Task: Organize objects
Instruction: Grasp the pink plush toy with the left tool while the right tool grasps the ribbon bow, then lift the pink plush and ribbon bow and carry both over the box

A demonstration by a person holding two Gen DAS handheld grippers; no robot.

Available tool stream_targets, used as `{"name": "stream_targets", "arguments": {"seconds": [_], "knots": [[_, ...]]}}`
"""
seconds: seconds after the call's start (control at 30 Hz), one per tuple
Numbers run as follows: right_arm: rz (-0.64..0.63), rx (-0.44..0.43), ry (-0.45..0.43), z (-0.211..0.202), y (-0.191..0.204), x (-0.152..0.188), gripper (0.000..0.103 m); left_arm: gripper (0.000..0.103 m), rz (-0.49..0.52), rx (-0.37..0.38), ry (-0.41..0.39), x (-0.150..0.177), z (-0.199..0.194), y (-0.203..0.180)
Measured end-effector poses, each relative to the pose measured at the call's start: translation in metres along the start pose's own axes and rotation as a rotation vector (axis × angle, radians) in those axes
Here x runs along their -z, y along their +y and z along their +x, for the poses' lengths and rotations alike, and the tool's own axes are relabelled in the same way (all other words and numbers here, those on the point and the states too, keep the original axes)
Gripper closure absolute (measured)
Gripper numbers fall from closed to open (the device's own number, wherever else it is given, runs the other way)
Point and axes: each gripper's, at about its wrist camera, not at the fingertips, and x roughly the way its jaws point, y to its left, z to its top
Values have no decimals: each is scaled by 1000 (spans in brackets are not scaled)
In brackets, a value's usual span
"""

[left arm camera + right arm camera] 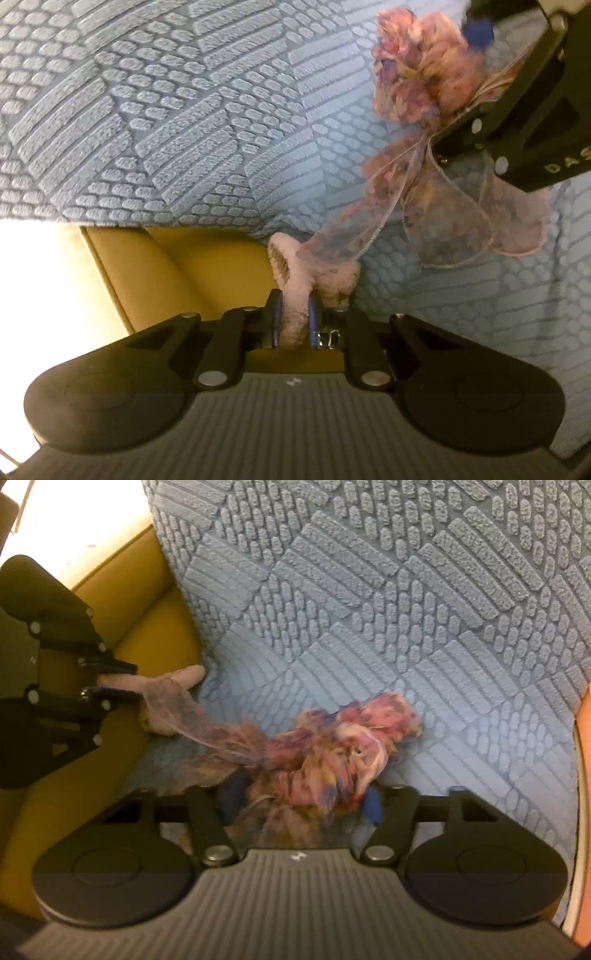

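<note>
Left gripper [294, 320], black with blue-padded fingers, is clamped narrowly on a fuzzy pale-pink band [295, 291], apparently a plush hair hoop or loop, whose curved end rises from between the pads. Right gripper [301, 799], of the same build, is closed around a bunched sheer pink floral ribbon [332, 746] mottled with purple and yellow; blur at its fingertips makes the exact contact hard to judge, though the fabric is gathered between the blue pads.

Condition of item: the ribbon is thin, translucent, edged with a stitched hem, crumpled into a rosette at the right gripper and drawn out in a flat strip toward the fuzzy band, to which it appears attached. In the left wrist view the rosette [417, 62] sits at the upper right beside the right gripper's body [532, 92], with loose ribbon loops hanging below it.

Position: the item spans between the two grippers, the band end at the left, the bunched end at the right, over the edge of the cloth.

Surface: a light-blue textured cover [166, 122] with raised bar and oval patterns. Beside it lies a mustard-yellow upholstered seat [122, 602]. Bright glare fills one corner of each view.
</note>
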Motion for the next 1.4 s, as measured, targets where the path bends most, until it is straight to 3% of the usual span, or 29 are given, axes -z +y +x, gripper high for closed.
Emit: {"name": "stream_targets", "arguments": {"seconds": [0.07, 0.23, 0.47, 0.63, 1.1, 1.4], "knots": [[11, -14, -1, -3, 2, -2, 72, 89, -28, -2, -19, 1, -7, 2], [20, 6, -12, -17, 6, -6, 90, 90, -193, 16, -88, 2, -29, 18], [62, 8, -48, -58, -4, 1, 90, 90, -386, 65, -168, 8, -71, 29], [82, 9, -68, -94, -8, 12, 90, 90, -571, 142, -199, 17, -89, 27], [154, 77, -15, -173, -6, 81, 90, 90, -1092, 381, -239, 74, -120, -67], [139, 123, -13, -203, 3, 93, 90, 90, -1199, 461, -280, 94, -142, -85]]}}
